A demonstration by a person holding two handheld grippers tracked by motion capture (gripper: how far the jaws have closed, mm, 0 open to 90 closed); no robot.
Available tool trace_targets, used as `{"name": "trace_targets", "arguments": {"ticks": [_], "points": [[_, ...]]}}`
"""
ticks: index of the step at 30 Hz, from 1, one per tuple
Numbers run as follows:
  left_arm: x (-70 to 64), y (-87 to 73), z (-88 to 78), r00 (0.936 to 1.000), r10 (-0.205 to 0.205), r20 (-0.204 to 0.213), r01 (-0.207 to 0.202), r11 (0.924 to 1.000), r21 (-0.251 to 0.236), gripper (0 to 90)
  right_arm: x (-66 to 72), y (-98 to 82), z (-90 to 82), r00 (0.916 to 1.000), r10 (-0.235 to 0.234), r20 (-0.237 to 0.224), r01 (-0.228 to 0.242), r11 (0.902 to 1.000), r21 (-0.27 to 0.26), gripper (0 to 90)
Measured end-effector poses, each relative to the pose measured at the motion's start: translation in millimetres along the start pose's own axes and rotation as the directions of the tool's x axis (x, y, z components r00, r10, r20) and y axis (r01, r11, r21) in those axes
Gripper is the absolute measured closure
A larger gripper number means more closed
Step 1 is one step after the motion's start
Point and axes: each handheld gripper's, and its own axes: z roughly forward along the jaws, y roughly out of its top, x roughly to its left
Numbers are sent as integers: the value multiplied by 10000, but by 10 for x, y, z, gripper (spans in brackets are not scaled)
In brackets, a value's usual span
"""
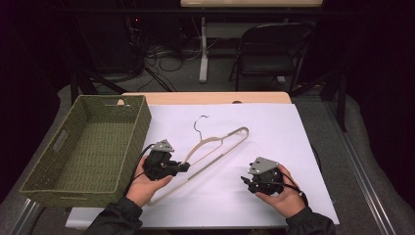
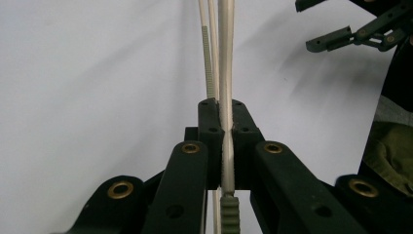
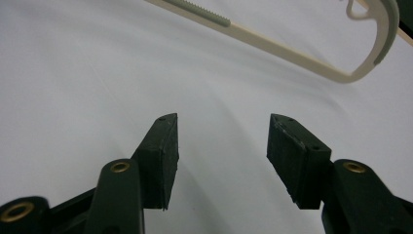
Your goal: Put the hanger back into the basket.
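Note:
A cream clothes hanger [image 1: 219, 148] with a dark wire hook lies slanted on the white table cover [image 1: 274, 132]. My left gripper [image 1: 185, 167] is shut on the hanger's near arm; in the left gripper view the thin cream hanger bar [image 2: 226, 73] runs straight up between the closed jaws of my left gripper [image 2: 227, 131]. My right gripper [image 1: 243, 179] rests low at the front right, apart from the hanger, pointing left. In the right gripper view my right gripper [image 3: 223, 146] stands open over bare white cover, with the hanger's bar and rounded end [image 3: 311, 61] farther off.
A green woven basket [image 1: 128, 147] stands at the table's left, right beside my left hand. A folding chair [image 1: 271, 51] and desk legs stand on the floor beyond the table. The other gripper [image 2: 360, 34] appears at the upper right of the left gripper view.

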Motion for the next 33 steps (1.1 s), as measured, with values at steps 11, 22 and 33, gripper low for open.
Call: {"name": "trace_targets", "arguments": {"ticks": [11, 22, 33], "points": [[-74, 35, -168, 9978, 65, -653, -95, 9989, -459, 870, 2, -44, 4, 9996, 258, 109, -253, 9987, -436, 453], [-261, 102, -503, 9936, 128, -1119, -188, 9984, -527, 870, -31, -83, 15, 9990, 431, 107, -425, 9978, -504, 454], [-243, 155, -950, 9922, 78, -1242, -166, 9974, -699, 870, -53, -97, 19, 9987, 494, 154, -488, 9981, -384, 455]]}}
